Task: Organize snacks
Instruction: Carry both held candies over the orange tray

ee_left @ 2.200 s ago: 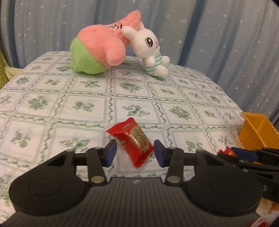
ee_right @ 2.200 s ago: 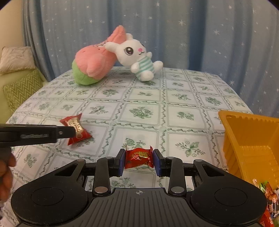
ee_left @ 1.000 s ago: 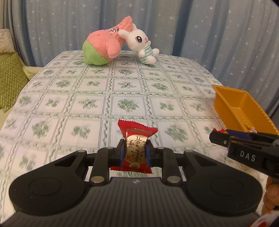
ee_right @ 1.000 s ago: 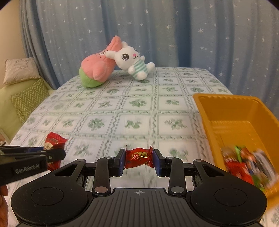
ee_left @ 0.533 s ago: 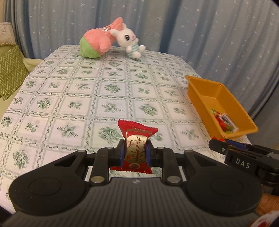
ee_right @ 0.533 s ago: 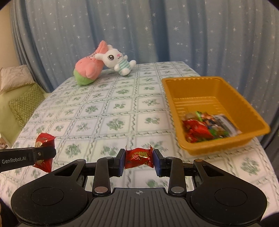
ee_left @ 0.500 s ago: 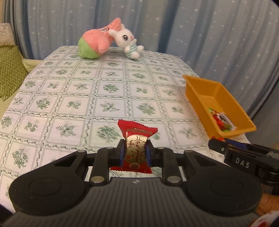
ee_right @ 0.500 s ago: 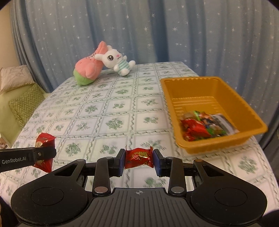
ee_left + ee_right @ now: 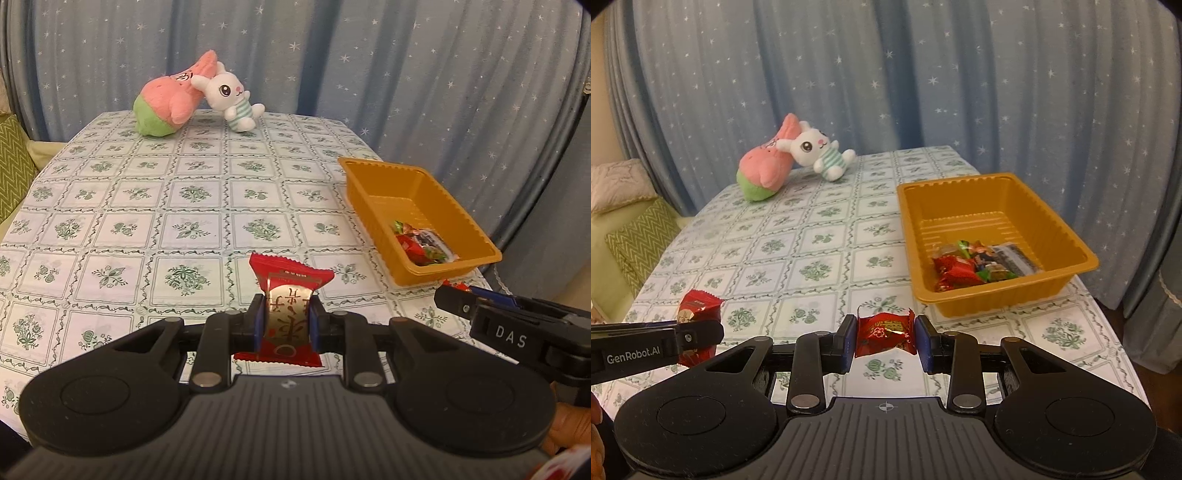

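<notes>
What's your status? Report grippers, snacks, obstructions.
Left gripper shut on red-and-gold snack packet. Right gripper shut on red candy. Orange tray ahead, partly filled. Path to it unobstructed.

Right tongs (image 9: 885, 341) clamp red candy (image 9: 884, 333); orange tray (image 9: 960, 295) ahead, wrapped snacks (image 9: 975, 266) inside.

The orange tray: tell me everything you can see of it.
The orange tray is a rectangular, glossy, thin plastic-looking tub with ribbed walls, a ridged floor and a flat rim. It sits upright on the patterned tablecloth near the table's right edge. Only its near end is filled, with a small heap of wrapped snacks, red, green and dark. Neither gripper touches it.
</notes>
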